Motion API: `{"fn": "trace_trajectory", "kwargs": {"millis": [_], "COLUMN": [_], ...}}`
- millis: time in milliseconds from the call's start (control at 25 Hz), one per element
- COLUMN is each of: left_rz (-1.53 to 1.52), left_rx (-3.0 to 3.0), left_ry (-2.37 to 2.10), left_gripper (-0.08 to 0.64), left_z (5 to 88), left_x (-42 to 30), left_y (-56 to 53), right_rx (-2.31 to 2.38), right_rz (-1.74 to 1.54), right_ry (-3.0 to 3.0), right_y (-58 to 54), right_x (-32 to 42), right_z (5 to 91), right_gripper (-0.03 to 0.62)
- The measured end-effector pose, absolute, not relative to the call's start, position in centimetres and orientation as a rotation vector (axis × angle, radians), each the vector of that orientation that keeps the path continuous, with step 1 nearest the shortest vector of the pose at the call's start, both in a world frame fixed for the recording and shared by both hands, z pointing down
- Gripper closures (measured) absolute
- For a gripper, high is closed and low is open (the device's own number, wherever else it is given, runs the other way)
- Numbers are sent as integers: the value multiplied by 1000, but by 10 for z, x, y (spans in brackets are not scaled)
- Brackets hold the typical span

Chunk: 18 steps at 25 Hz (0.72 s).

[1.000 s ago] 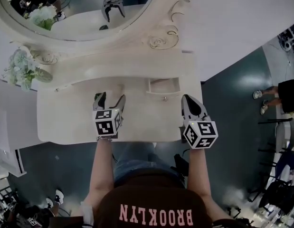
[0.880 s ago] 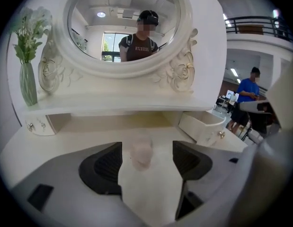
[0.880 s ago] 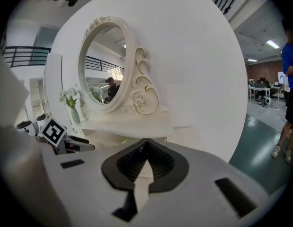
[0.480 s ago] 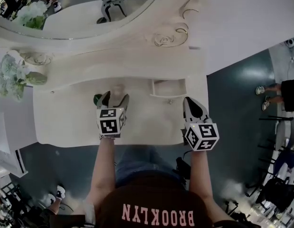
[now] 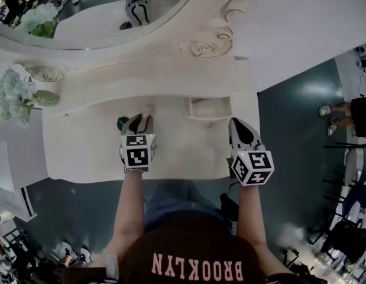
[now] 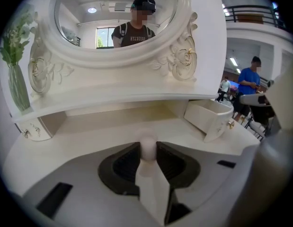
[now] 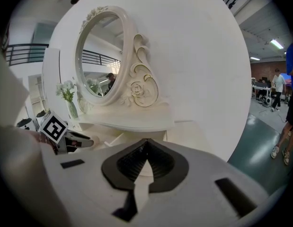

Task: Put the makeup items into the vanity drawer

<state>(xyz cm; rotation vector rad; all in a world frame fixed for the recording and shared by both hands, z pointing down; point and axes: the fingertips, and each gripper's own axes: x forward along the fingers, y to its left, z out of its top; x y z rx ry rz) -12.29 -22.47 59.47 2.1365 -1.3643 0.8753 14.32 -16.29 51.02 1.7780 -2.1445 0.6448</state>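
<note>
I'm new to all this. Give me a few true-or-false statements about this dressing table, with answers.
The small drawer is pulled open. True.
The right gripper holds a makeup item. False: its jaws are shut together on nothing.
The left gripper has a pale item between its jaws. True; they have just been closing and press on it.
The flower vase stands beside the drawer. False: it stands at the opposite, left end.

R hand-held gripper (image 7: pixel 146 144), jaws together
</note>
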Motion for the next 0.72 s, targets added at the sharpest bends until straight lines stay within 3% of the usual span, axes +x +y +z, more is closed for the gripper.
{"fn": "trace_trajectory", "kwargs": {"millis": [720], "left_rz": [724], "left_rx": [2243], "left_ry": [-1523], "left_gripper": [463], "left_z": [497], "left_x": [-135], "left_y": [-231], "right_rx": [1861], "right_rz": [487], "right_ry": [-2260], "right_y": [-159], "right_x": [141], "right_z": [436], "right_gripper": [594]}}
